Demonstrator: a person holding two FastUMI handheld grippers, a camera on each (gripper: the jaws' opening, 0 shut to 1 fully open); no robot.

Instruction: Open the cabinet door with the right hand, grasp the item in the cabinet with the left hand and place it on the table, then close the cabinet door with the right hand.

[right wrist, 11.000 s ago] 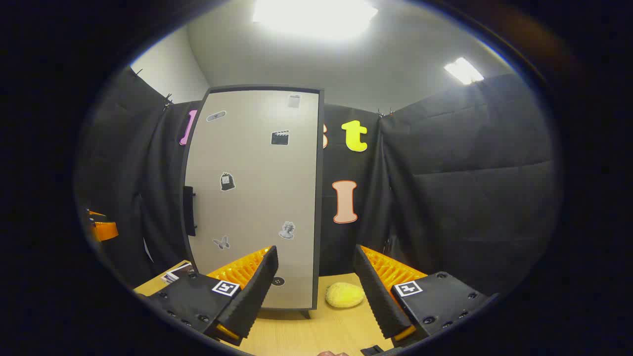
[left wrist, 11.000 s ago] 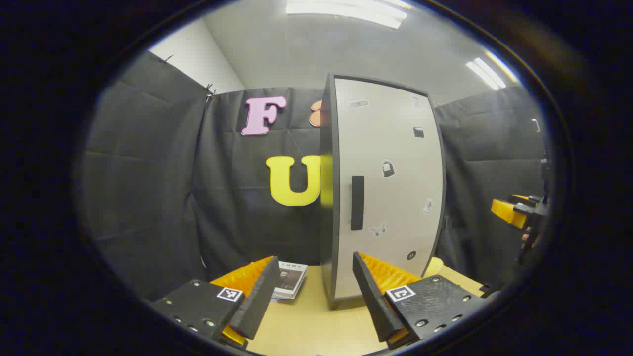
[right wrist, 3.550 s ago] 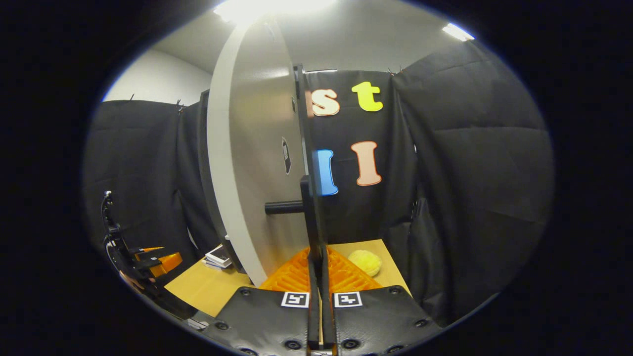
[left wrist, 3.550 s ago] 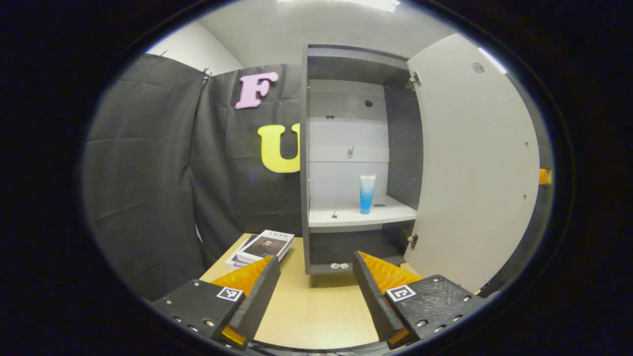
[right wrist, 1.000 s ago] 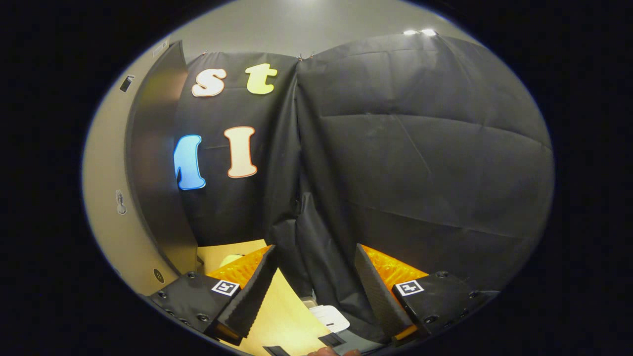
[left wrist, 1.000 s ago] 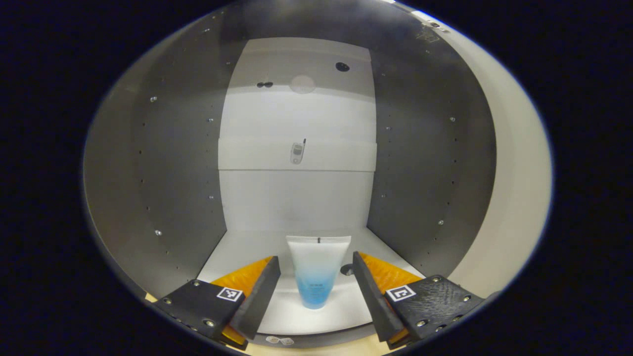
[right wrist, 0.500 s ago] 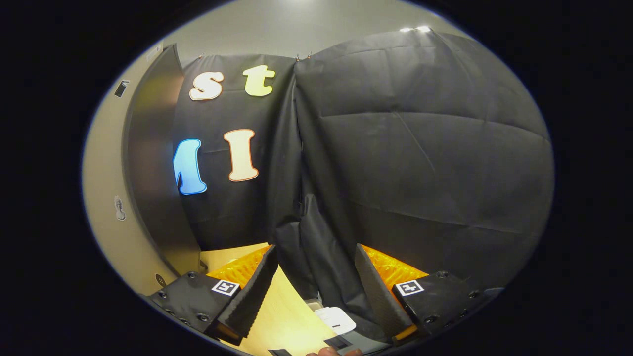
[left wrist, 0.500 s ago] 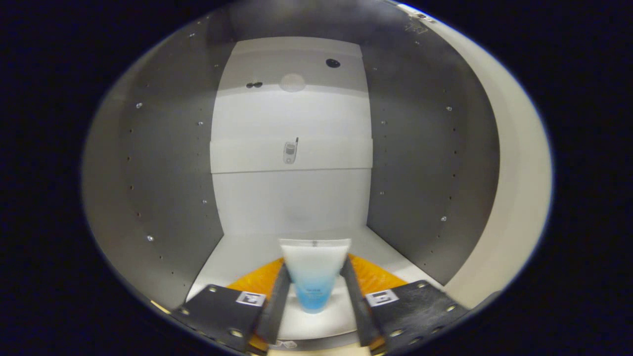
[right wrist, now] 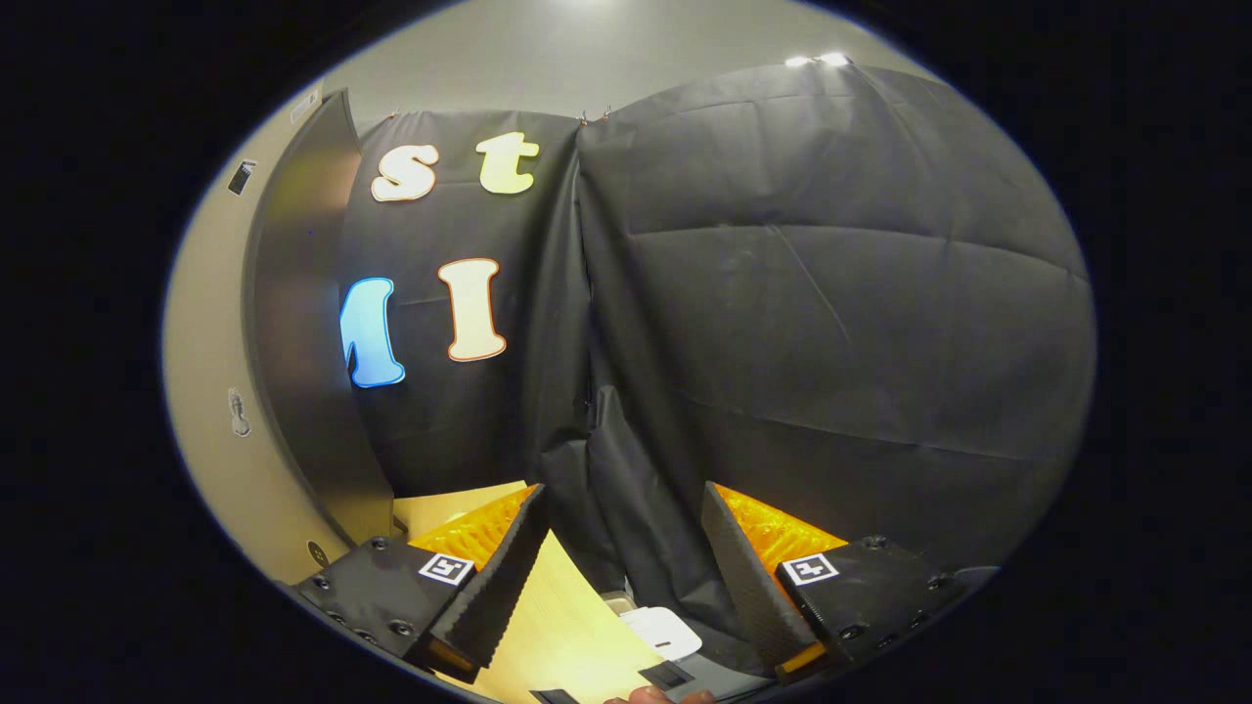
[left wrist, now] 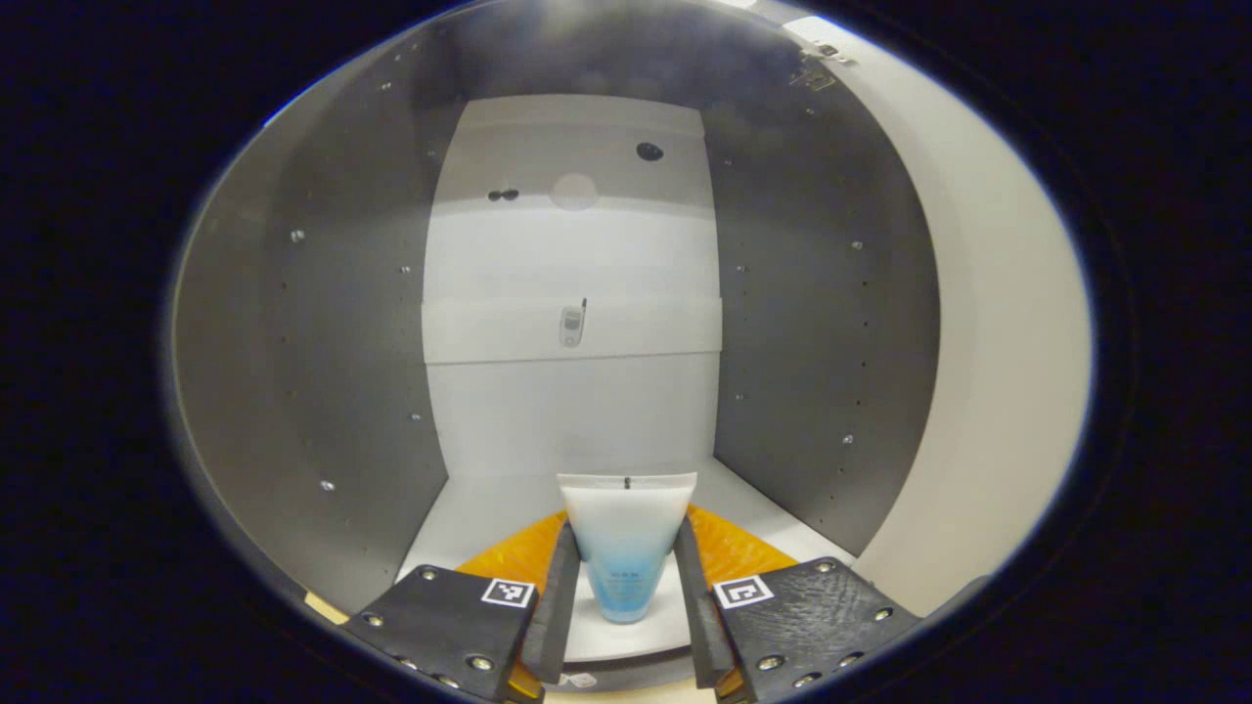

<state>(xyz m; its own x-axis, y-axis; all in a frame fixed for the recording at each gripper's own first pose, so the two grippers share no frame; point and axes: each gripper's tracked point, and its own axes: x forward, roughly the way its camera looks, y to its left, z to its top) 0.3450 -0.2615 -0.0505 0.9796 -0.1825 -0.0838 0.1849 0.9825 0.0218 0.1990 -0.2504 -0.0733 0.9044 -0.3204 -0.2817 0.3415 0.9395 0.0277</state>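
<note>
In the left gripper view a white-to-blue tube (left wrist: 622, 548) stands cap-down on the white shelf (left wrist: 469, 518) inside the open cabinet. My left gripper (left wrist: 620, 587) is shut on the tube, both fingers pressing its lower sides. The grey cabinet side walls (left wrist: 333, 372) rise on either side and the pale open door (left wrist: 998, 391) stands at the right. In the right gripper view my right gripper (right wrist: 621, 557) stands open with nothing between its fingers, out past the door (right wrist: 220, 391), which curves along the left edge.
In the right gripper view the wooden table (right wrist: 567, 636) shows below the fingers, with a small white object (right wrist: 660, 631) near its edge. A fingertip (right wrist: 650, 696) of a hand peeks in at the bottom. Black cloth hangs close ahead.
My left gripper closed from open onto the tube over the last second. The right gripper has barely moved and stays open.
</note>
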